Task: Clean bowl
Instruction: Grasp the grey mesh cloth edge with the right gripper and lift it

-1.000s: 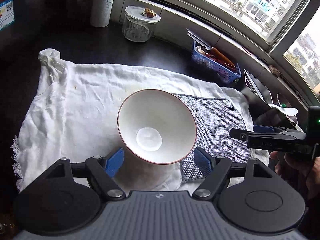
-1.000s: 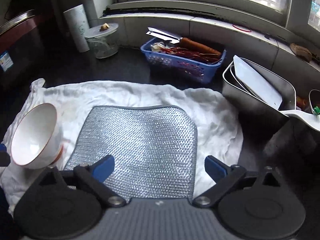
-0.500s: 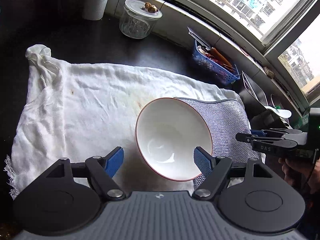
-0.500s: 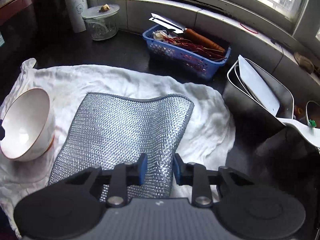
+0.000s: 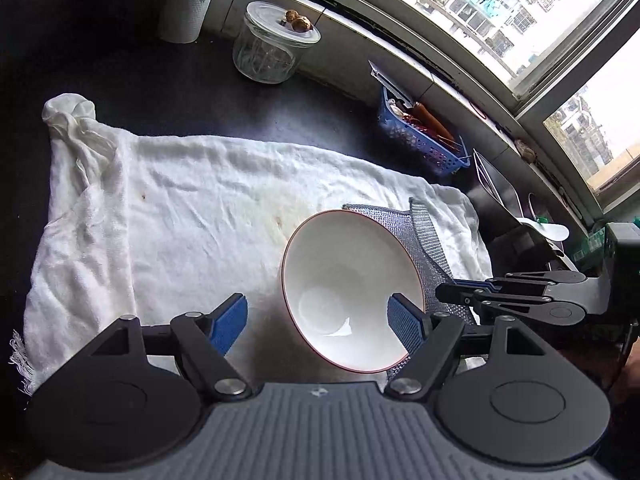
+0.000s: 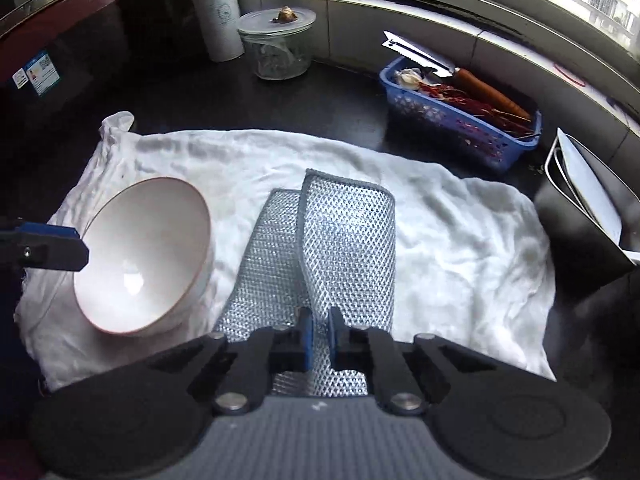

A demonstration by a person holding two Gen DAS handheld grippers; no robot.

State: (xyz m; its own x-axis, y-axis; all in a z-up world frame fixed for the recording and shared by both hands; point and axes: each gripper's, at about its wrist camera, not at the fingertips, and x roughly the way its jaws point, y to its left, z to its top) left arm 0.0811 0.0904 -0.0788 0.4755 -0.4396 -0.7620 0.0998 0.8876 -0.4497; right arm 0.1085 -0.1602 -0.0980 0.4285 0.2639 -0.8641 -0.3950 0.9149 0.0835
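Your right gripper [image 6: 318, 334] pinches the scourer [image 6: 320, 248]; your left gripper [image 5: 318, 320] stands wide around the bowl [image 5: 352, 292].

The right jaws have just closed on the mesh scourer's near edge, folding it upward. The bowl sits tilted on the white cloth [image 5: 192, 208] on the table [image 5: 180, 92], touching the scourer; the left jaws flank it without pressing.

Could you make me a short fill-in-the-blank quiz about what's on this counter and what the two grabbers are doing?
1. The right gripper has its jaws shut on the silver ____.
2. The white bowl sits tilted on a white ____.
3. The left gripper has its jaws ____ around the bowl.
4. The knife lies across a blue ____.

Missing words: mesh cloth; towel; open; basket
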